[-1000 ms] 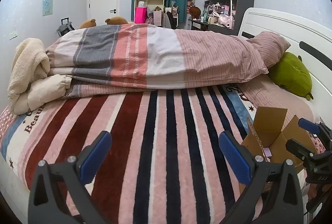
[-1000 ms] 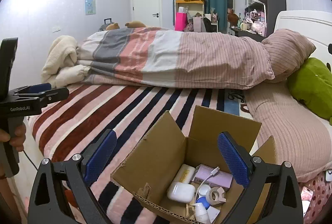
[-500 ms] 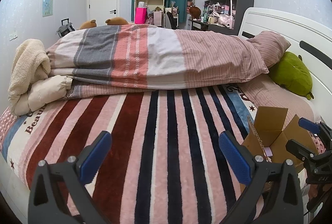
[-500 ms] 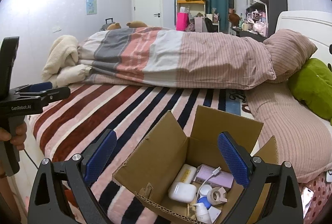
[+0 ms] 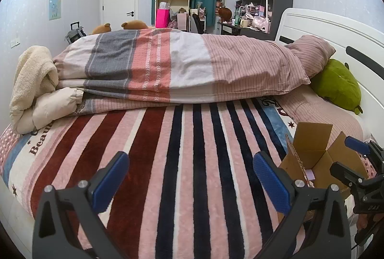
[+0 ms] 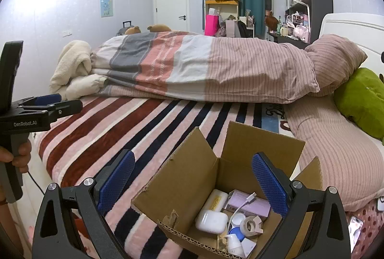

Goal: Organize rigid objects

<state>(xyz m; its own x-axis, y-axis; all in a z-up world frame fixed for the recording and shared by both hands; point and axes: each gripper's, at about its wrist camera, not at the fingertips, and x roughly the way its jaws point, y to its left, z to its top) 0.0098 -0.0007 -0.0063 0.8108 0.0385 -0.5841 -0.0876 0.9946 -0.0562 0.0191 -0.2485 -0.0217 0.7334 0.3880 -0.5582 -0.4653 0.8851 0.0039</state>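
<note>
We're hovering the right gripper [image 6: 193,181] over the open brown cardboard box [image 6: 192,177] sitting near the front edge of the bed on the striped plush blanket [image 5: 187,163]; its blue-padded jaws are spread wide and holding nothing. The left gripper [image 5: 189,183] is hanging over bare blanket left of the box, jaws equally wide and carrying nothing. The rigid items are all down in the box: white earbud case [image 6: 211,221], slim white oblong case [image 6: 215,201], flat lilac box [image 6: 249,205] with a white USB cable [image 6: 241,207] draped over it, grey tape roll [image 6: 252,225], small white pump bottle [image 6: 234,244] next to a blue cap [image 6: 236,233]. Our read: we're lining up the first pick. We're favouring the earbud case, since it's sitting on top and clear of the walls. We're planning a straight vertical descent between the flaps, closing across the case's short side. Risks we're watching: a finger catching the front flap and dragging the light box across the soft blanket, or hooking the cable and pulling its neighbours along. The left gripper can be bracing the box wall if it's sliding.
</note>
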